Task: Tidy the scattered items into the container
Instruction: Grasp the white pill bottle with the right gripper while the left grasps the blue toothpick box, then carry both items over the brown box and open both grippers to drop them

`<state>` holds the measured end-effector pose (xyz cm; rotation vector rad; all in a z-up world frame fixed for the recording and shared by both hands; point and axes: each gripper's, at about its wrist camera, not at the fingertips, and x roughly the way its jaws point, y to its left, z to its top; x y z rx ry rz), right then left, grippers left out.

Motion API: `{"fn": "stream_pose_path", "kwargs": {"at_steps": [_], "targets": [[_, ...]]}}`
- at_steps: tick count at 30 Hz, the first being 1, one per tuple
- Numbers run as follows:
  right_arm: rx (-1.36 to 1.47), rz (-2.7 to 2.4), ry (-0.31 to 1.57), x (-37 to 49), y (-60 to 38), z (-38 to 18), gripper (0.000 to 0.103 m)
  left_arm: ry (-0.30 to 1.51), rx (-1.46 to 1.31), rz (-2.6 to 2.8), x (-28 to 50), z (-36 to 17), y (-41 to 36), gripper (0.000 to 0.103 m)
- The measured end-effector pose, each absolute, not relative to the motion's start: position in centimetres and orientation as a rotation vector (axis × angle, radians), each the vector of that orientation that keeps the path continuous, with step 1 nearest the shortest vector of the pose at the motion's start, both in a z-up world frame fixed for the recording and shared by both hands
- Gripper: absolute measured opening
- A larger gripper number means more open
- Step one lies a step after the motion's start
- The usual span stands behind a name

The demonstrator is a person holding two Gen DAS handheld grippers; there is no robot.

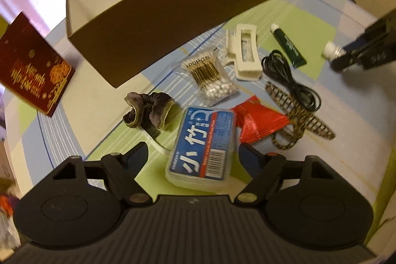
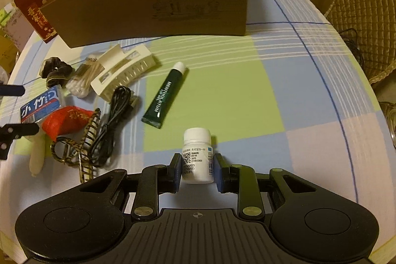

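Left wrist view, left gripper [image 1: 195,147]: held low over the table [image 1: 334,120], tongs spread wide, one on each side of the floss box [image 1: 201,149] without touching it
Left wrist view, floss box: clear plastic, blue label with large white Chinese characters and a barcode, lying flat between the fingers
Left wrist view, other items: cotton swabs [image 1: 212,77] in a bag printed "100PCS", white hair clip [image 1: 243,53], dark scrunchie [image 1: 147,111], red packet [image 1: 259,121], black cable [image 1: 289,78], patterned hair clip [image 1: 299,113], green tube [image 1: 288,46]
Left wrist view, container: brown box [image 1: 170,16] with a pale inside, open, beyond the clutter; dark red box [image 1: 32,63] with gold print to its left
Left wrist view, right gripper [image 1: 346,53]: seen from the side at the far right, pinching a white bottle [image 1: 333,50] whose cap sticks out
Right wrist view, right gripper [image 2: 196,168]: low and level, tongs pressed against both sides of the white bottle [image 2: 197,157]
Right wrist view only: the bottle's label with a QR code, barcode and small Chinese print; "MENTHOLATUM" on the green tube [image 2: 164,95]; a faint building drawing on the brown box [image 2: 158,6]
Right wrist view, left gripper: only its finger tips [image 2: 14,90] show at the left edge, by the floss box [image 2: 42,104]
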<state>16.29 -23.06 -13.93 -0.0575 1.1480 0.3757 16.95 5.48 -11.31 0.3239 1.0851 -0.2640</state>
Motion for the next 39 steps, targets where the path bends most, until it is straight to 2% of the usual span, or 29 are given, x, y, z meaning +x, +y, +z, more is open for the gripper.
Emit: {"fn": "stream_pose_path", "kwargs": {"at_steps": [5,10,17,25,39], "targets": [[-0.053,0.384,1.144,16.2,-23.6,-13.9,0.03,1.14,0.344,-0.317,17.9,-12.7,5.5,0.074],[-0.078,0.401,1.128,16.1,-23.6,-13.9,0.03,1.166,0.325,-0.346,18.7,-13.5,5.5,0.056],[-0.183,0.446,1.105,16.2,-22.7,-14.0,0.03,1.153,0.333,-0.341,18.6,-13.1,5.1,0.055],[-0.121,0.474,1.117,17.0,-24.2,-13.1,0.03,1.124,0.273,-0.304,17.7,-10.9,5.8,0.053],[-0.027,0.585,1.034,19.3,-25.1,-7.8,0.03,0.943,0.158,-0.276,18.4,-3.2,6.1,0.053]]}}
